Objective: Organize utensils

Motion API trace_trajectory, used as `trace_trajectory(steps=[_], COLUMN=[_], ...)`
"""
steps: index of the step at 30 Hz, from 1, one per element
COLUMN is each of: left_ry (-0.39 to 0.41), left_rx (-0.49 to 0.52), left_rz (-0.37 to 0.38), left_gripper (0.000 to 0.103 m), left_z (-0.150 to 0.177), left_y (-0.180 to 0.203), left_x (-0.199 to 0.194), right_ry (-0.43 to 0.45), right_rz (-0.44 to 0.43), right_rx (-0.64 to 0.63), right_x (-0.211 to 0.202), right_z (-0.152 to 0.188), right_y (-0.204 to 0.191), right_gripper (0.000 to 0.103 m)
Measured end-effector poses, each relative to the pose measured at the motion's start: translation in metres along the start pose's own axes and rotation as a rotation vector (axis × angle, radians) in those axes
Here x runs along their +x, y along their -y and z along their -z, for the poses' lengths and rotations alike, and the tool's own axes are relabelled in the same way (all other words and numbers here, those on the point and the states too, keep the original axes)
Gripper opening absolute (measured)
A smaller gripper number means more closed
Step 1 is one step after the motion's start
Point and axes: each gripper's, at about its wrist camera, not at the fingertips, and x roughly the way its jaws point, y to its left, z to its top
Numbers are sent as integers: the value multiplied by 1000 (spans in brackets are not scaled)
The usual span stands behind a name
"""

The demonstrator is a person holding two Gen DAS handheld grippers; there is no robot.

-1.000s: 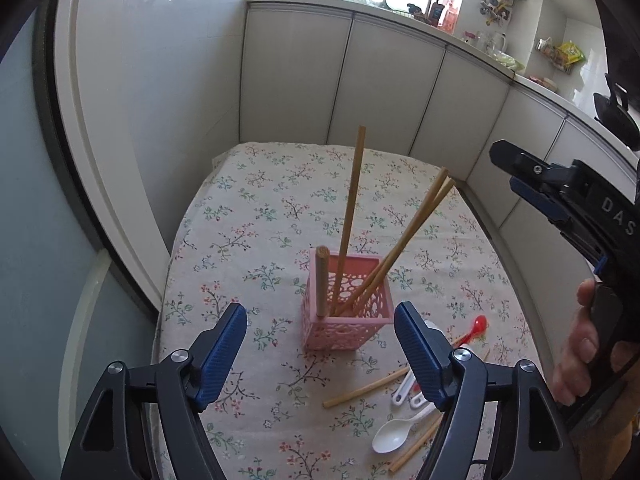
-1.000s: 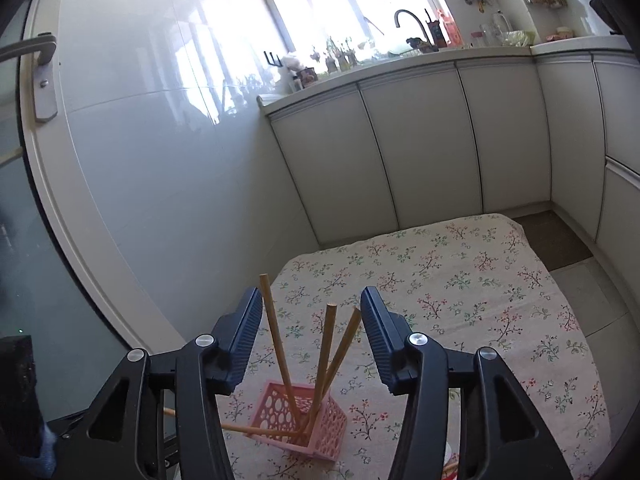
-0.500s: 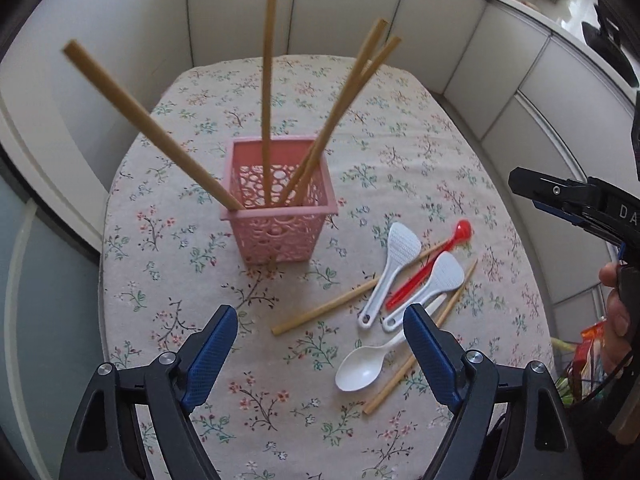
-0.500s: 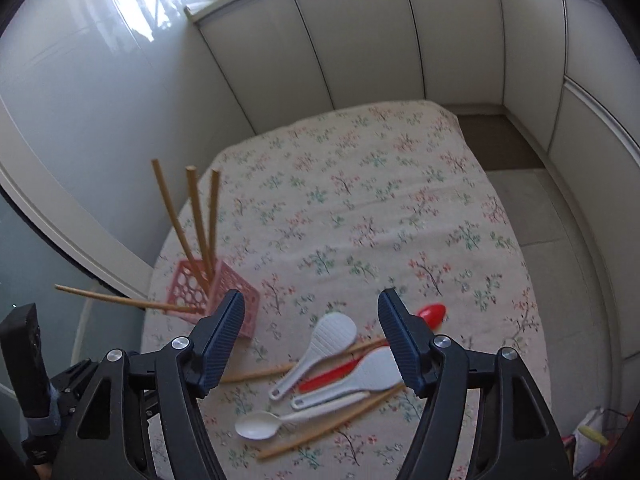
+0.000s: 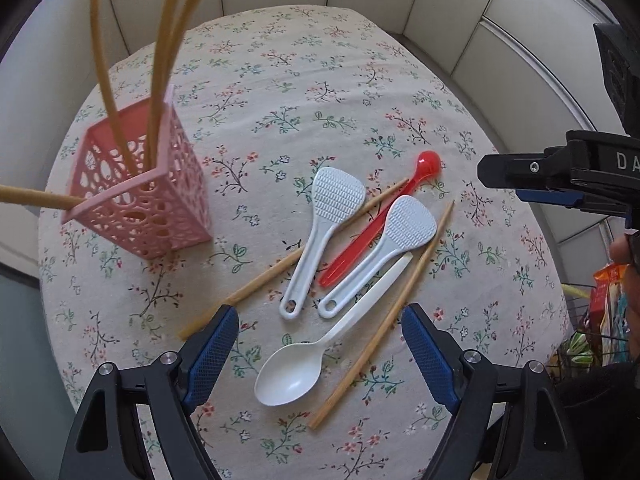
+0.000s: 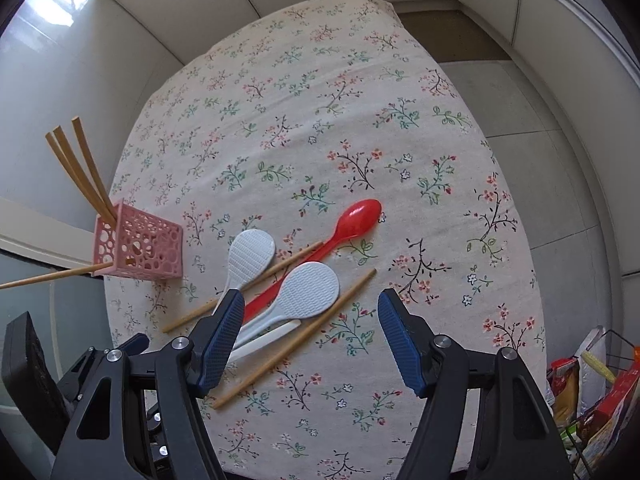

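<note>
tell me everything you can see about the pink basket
The pink basket is a small, square, open-topped holder that looks like plastic, its walls pierced with round holes of mixed sizes. It stands upright on the floral tablecloth, near the table's edge and apart from the loose utensils lying on the cloth. Four wooden chopsticks stick out of it: three lean up together out of its open top, and one lies almost level over the rim, pointing off past the table's edge. Neither gripper touches it.

Ahead of the left hand-held gripper [image 5: 320, 354], a white plastic spoon [image 5: 320, 344], two white rice paddles [image 5: 324, 236], a red plastic spoon [image 5: 380, 220] and two loose wooden chopsticks [image 5: 384, 320] lie clustered on the floral-clothed surface [image 5: 320, 80]. Farther left, a pink perforated plastic basket [image 5: 140, 196] holds four wooden chopsticks [image 5: 160, 60].
</note>
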Motion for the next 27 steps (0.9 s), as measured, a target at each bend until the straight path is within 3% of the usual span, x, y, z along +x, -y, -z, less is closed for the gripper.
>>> trace_trajectory(steps=[10, 19, 27], left_ry=[25, 25, -38], left_rx=[70, 64, 16], left_rz=[-87, -143, -104], left_gripper=[55, 48, 45], left_z=[-39, -82, -92], left_y=[25, 31, 18], left_x=[34, 68, 90], right_ry=[-43, -55, -77], right_rz=[34, 32, 11], right_rx=[26, 69, 69], right_x=[12, 11, 16], right_z=[-3, -9, -12], right_y=[31, 57, 59], right_gripper=[72, 72, 72])
